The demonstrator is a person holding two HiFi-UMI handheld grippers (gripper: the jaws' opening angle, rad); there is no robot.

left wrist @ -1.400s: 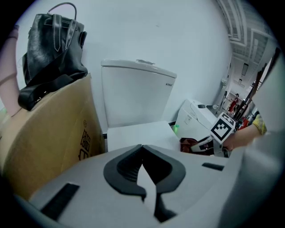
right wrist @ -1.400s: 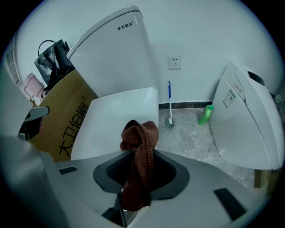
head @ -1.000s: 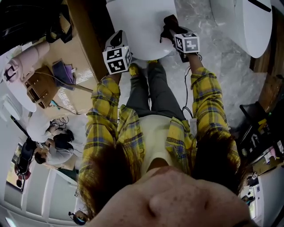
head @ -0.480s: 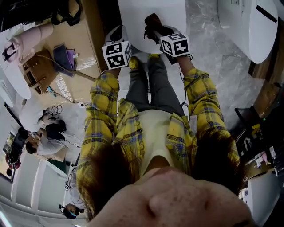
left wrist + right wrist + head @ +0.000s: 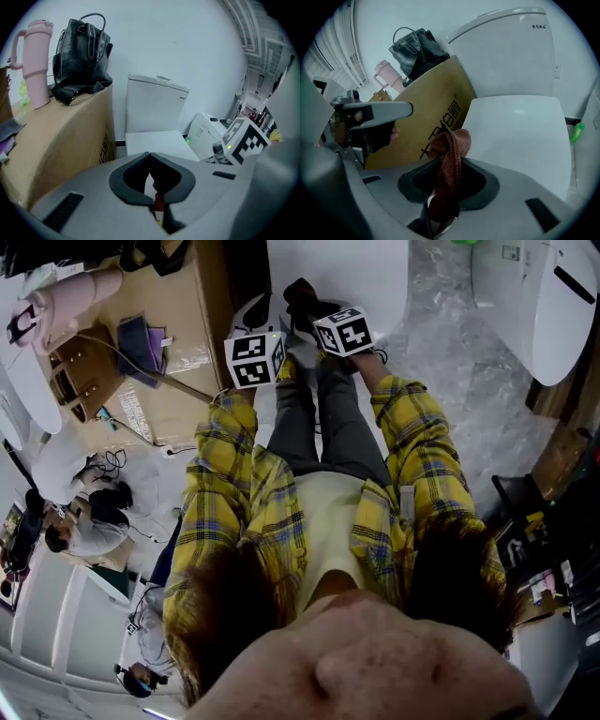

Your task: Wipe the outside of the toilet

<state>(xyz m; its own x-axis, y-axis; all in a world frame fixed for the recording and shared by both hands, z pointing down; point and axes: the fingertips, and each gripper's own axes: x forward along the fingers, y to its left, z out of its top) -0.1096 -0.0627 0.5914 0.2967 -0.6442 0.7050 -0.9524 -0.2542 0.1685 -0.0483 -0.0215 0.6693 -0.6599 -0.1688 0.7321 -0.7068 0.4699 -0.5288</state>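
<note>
Wiping progress: judged unfinished; the toilet [image 5: 342,268] shows no streak or damp patch to tell which faces are done; tank, flanks and base all look left to do
Task's thing: the toilet stands at 12 o'clock from the person, lid down and tank upright behind it; a cardboard box [image 5: 61,136] is just beside it at 10 o'clock
Right claw: the right gripper [image 5: 449,187] is clamped on a brown cloth [image 5: 451,159], which bunches up above the jaws; the cloth appears to hang short of the lid's front edge, not touching it, though the gap is hard to judge
Left claw: the left gripper [image 5: 150,174] has its jaws together on nothing; it points at the toilet front from about 11 o'clock of the person
Next step, as a judgement: the cloth must be brought onto the porcelain before any wiping counts
Head view alone: both grippers close together at the lid's near edge; a second white fixture [image 5: 534,296] at 2 o'clock; people [image 5: 94,531] seated at 8 o'clock; the marble-like floor [image 5: 450,362]
Gripper views alone: the tank's full height; a black handbag [image 5: 82,54] and a pink tumbler [image 5: 35,63] on the box; the cloth's ribbed weave
Right gripper view alone: a green object [image 5: 577,130] at 3 o'clock of the lid; what it is cannot be told
</note>
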